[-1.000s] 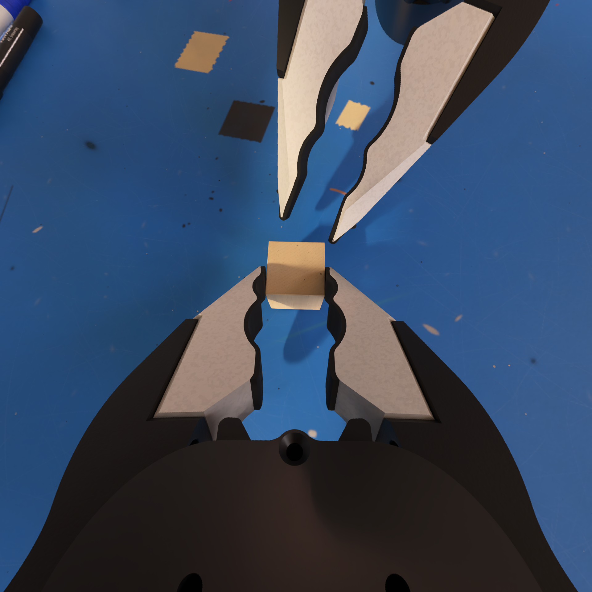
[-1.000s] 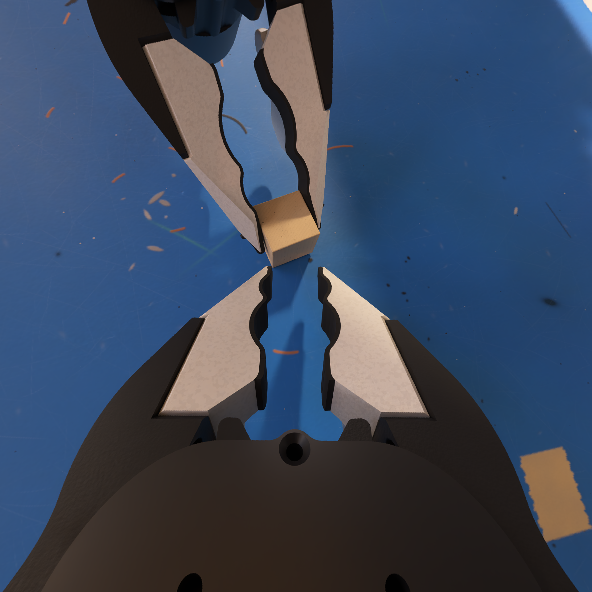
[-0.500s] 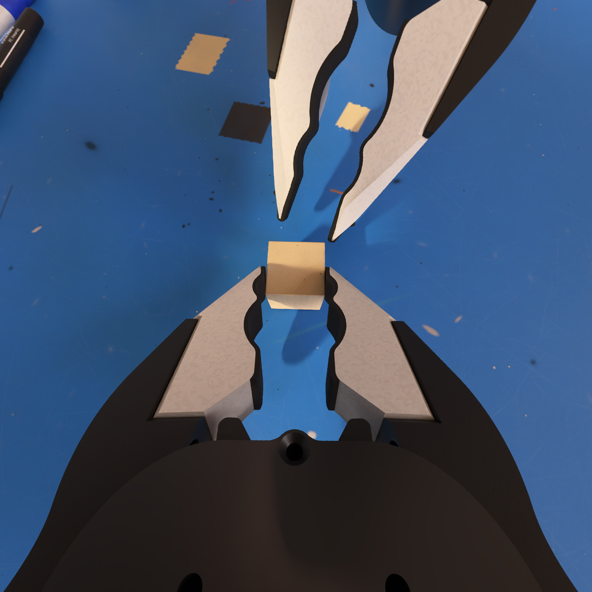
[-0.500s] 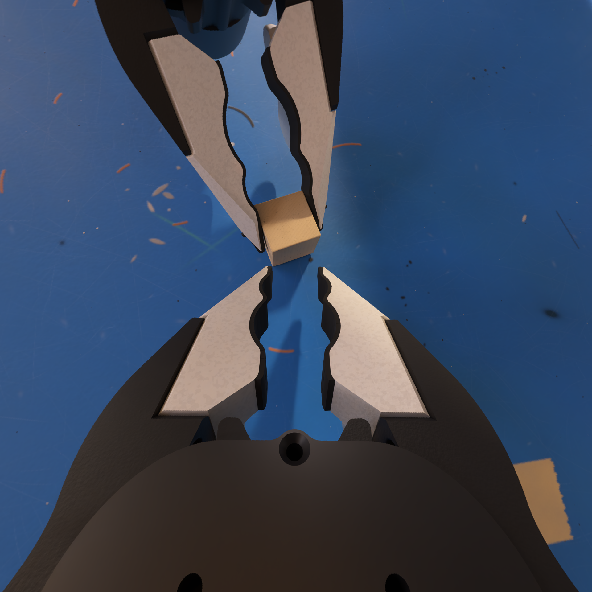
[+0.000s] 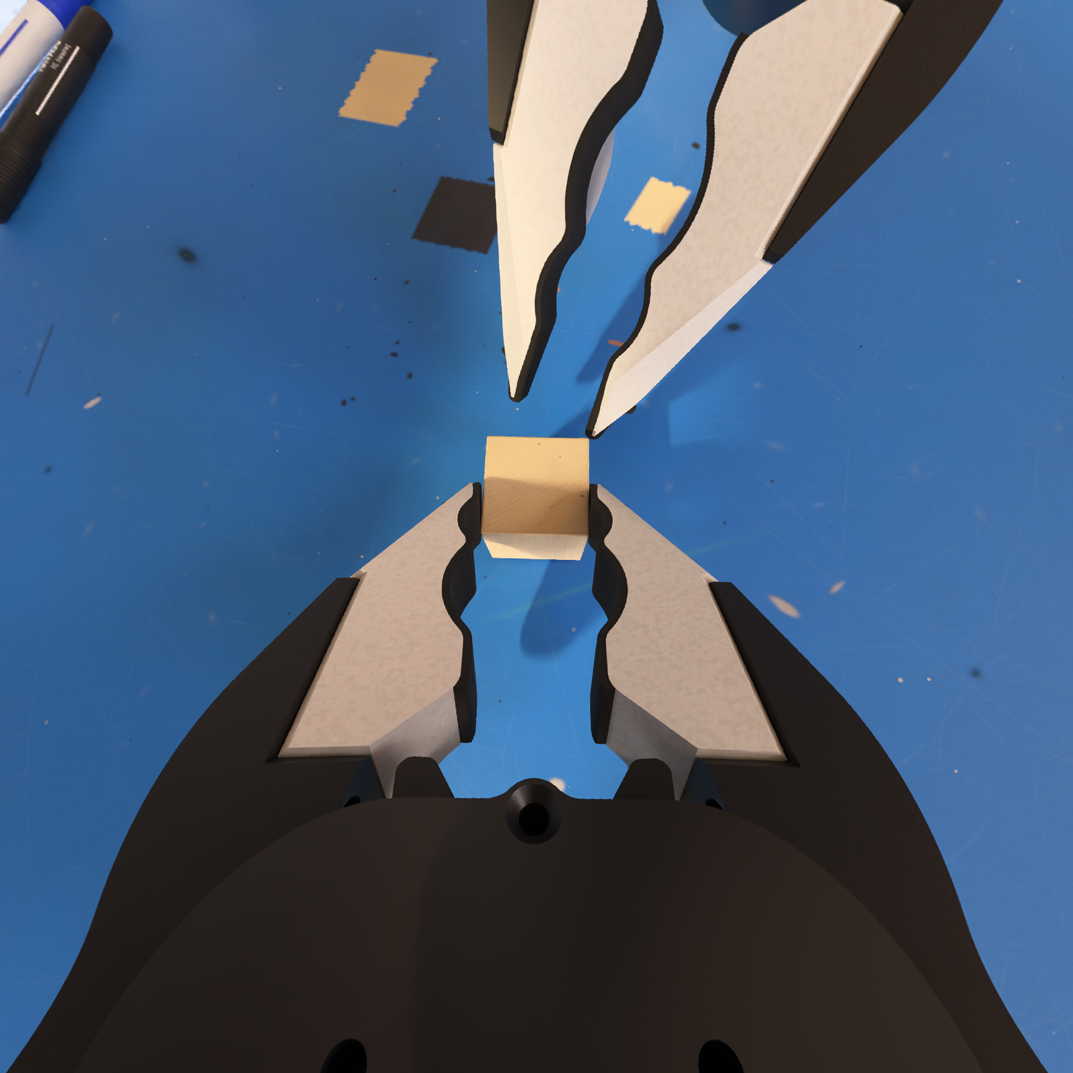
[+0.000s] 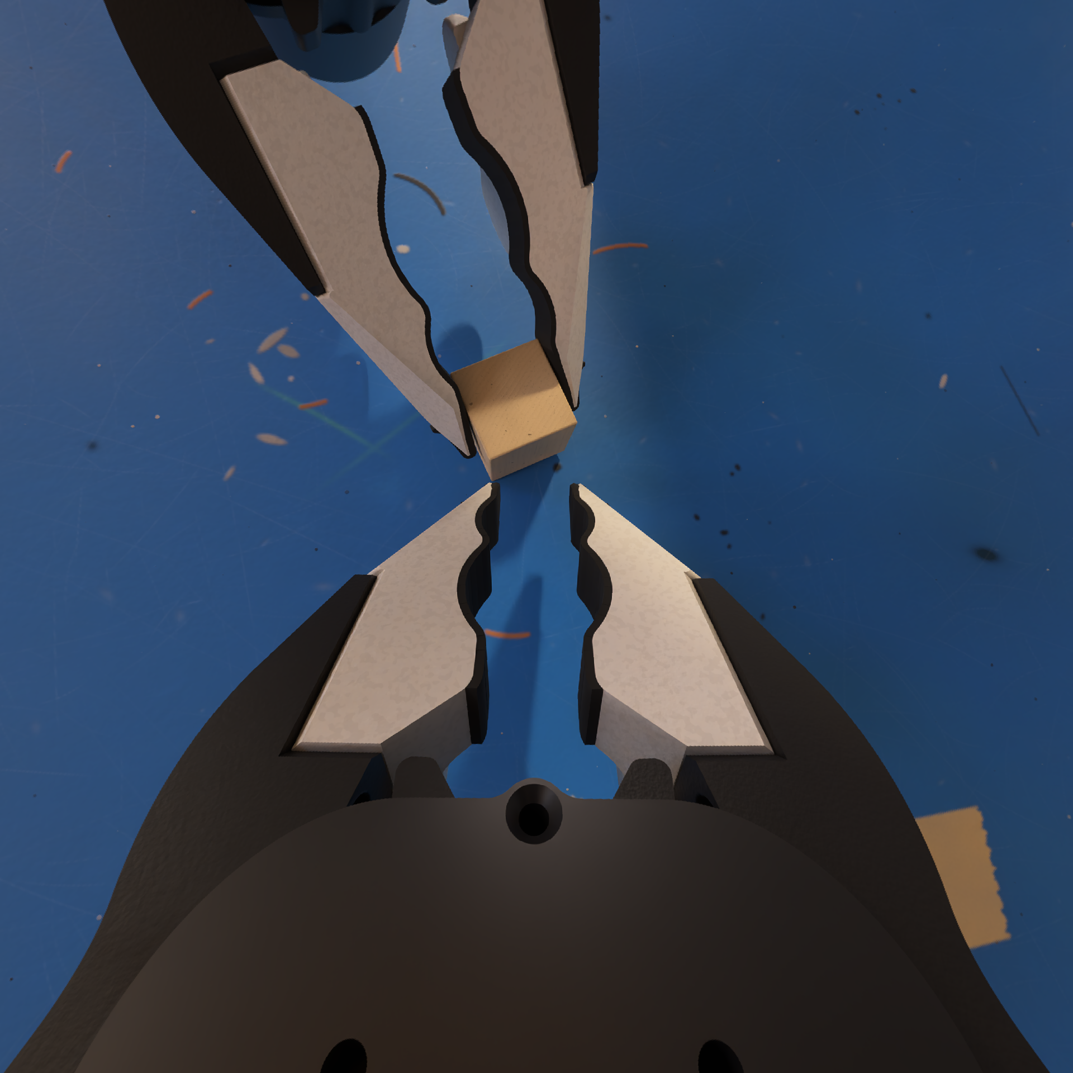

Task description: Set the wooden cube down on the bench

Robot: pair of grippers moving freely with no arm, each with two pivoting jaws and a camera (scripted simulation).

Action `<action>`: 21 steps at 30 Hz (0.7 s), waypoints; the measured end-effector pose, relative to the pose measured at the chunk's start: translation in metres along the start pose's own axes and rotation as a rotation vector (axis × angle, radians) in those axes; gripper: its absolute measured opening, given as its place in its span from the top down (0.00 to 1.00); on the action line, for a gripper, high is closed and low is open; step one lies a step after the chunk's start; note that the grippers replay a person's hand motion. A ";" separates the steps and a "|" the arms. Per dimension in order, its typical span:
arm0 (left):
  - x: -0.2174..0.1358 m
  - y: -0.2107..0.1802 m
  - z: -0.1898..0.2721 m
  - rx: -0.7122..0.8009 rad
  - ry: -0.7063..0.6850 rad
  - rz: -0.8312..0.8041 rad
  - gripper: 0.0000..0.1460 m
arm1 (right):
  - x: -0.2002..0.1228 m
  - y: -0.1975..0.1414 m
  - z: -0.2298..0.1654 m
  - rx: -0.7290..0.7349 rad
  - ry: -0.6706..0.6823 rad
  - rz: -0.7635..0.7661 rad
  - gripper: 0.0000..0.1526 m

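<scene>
2 tongs: they face each other, tip to tip, over the blue table (image 5: 174, 580).
Left tongs (image 5: 535, 511): closed on the wooden cube (image 5: 534, 499), 1 tip on each side.
Right tongs (image 6: 533, 493): a narrow gap, holding nothing, just beside the cube but not touching.
Cube: up in the air, its shadow on the table below.
Way to go: straight down, I think, then the left tongs let go.
Cube shape: no long side.
</scene>
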State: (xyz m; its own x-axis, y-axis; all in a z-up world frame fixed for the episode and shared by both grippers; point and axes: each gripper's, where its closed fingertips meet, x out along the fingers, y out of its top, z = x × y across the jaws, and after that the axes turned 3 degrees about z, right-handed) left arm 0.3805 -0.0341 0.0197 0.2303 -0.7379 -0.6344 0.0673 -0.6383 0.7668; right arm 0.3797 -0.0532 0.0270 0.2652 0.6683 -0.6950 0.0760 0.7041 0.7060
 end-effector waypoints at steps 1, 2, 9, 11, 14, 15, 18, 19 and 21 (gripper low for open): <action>0.000 0.000 0.000 -0.006 -0.002 0.000 0.75 | 0.000 0.000 0.000 -0.001 0.000 -0.004 0.84; 0.001 0.000 -0.001 -0.015 -0.005 0.003 0.75 | 0.000 0.000 0.000 0.011 0.007 -0.010 0.84; 0.001 0.001 -0.003 -0.011 0.024 0.000 0.75 | -0.001 0.003 0.002 0.098 0.090 -0.081 0.85; 0.001 0.000 -0.003 -0.024 0.020 0.001 0.75 | 0.000 0.003 0.002 0.075 0.082 -0.106 0.85; 0.001 0.000 -0.003 -0.015 0.029 -0.004 0.75 | 0.000 0.003 0.002 0.017 0.060 -0.154 0.84; 0.001 0.000 -0.003 -0.012 0.033 -0.006 0.75 | 0.000 0.002 0.002 0.006 0.062 -0.173 0.84; 0.001 0.000 -0.003 -0.012 0.043 -0.012 0.75 | 0.000 0.002 0.002 -0.019 0.081 -0.252 0.84; 0.000 0.000 -0.003 -0.015 0.044 -0.013 0.75 | -0.001 0.002 0.002 -0.028 0.087 -0.286 0.84; 0.000 0.000 -0.003 -0.018 0.047 -0.013 0.75 | -0.001 0.003 0.002 -0.056 0.093 -0.339 0.84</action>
State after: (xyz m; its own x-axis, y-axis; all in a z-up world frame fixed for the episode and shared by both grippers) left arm 0.3838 -0.0335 0.0196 0.2744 -0.7184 -0.6392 0.0879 -0.6432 0.7607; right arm 0.3821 -0.0525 0.0296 0.1454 0.4115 -0.8997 0.0917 0.8999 0.4264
